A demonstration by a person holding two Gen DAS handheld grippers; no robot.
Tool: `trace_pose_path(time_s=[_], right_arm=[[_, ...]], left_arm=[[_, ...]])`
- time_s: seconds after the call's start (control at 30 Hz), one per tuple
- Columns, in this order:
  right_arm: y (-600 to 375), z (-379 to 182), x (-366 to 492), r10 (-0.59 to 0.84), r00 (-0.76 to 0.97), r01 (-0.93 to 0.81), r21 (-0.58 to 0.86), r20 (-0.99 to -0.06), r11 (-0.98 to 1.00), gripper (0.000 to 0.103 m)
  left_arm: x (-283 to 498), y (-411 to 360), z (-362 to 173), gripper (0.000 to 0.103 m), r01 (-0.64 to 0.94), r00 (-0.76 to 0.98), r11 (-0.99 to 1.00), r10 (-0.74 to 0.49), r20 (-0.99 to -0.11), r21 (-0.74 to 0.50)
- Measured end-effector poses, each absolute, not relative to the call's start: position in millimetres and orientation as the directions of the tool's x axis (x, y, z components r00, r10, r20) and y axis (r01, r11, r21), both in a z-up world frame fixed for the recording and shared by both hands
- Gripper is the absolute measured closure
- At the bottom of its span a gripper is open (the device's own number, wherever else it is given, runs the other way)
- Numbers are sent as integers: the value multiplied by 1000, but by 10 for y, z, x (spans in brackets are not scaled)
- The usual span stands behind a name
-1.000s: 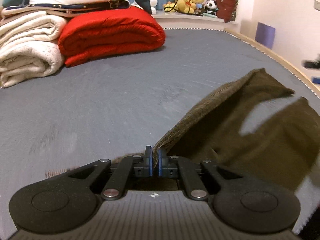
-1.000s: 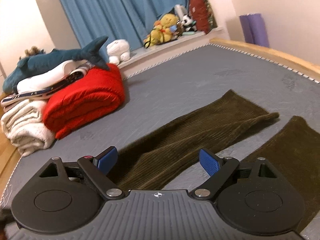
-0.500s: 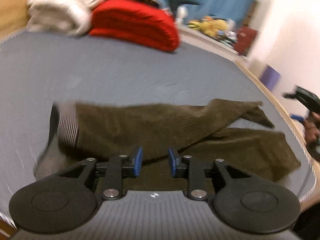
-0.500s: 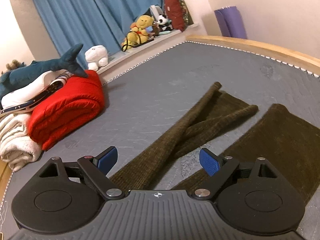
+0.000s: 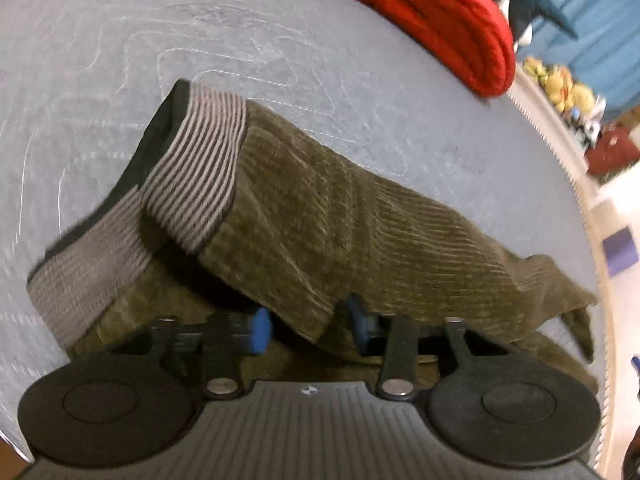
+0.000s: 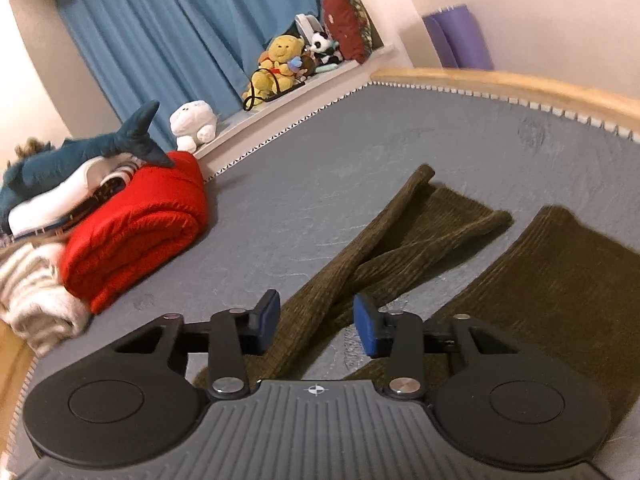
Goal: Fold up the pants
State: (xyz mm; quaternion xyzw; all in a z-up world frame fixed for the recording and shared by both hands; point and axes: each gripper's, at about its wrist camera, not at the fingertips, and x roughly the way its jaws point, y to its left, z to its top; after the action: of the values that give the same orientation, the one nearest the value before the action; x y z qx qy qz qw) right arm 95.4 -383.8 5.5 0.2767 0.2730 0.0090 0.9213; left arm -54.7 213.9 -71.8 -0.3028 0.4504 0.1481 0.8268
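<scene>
Down on the grey mattress [image 5: 280, 40] lie the brown pants [image 5: 340, 216], striped waistband [image 5: 196, 168] turned back. Left gripper [image 5: 310, 326] is closing, a fold of pants between its blue pads, not yet pinched. Right gripper [image 6: 316, 322] is closing too, over a twisted leg [image 6: 384, 256], gripping nothing.

Warm indoor light, fisheye-curved edges, slight motion blur

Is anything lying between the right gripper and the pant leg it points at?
Nothing visible. The right gripper sits just above the twisted leg of the olive corduroy pants, jaws closing, fabric showing between them; only bare grey mattress lies around.
</scene>
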Motion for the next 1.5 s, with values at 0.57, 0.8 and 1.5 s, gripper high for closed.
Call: trace_pose_path(time_s=[0.57, 0.8, 1.5], right_arm=[[-3960, -886, 2206, 264, 810, 205, 675, -523, 709, 59], [-3776, -1100, 2573, 292, 760, 223, 656, -580, 721, 64], [-4106, -226, 904, 230, 663, 258, 506, -712, 823, 94]], left_arm=[[-473, 2363, -701, 92, -456, 585, 807, -46, -809, -375], [-482, 2452, -669, 92, -422, 613, 806, -83, -786, -414], [-1531, 2614, -300, 99, -324, 750, 807, -98, -654, -493]])
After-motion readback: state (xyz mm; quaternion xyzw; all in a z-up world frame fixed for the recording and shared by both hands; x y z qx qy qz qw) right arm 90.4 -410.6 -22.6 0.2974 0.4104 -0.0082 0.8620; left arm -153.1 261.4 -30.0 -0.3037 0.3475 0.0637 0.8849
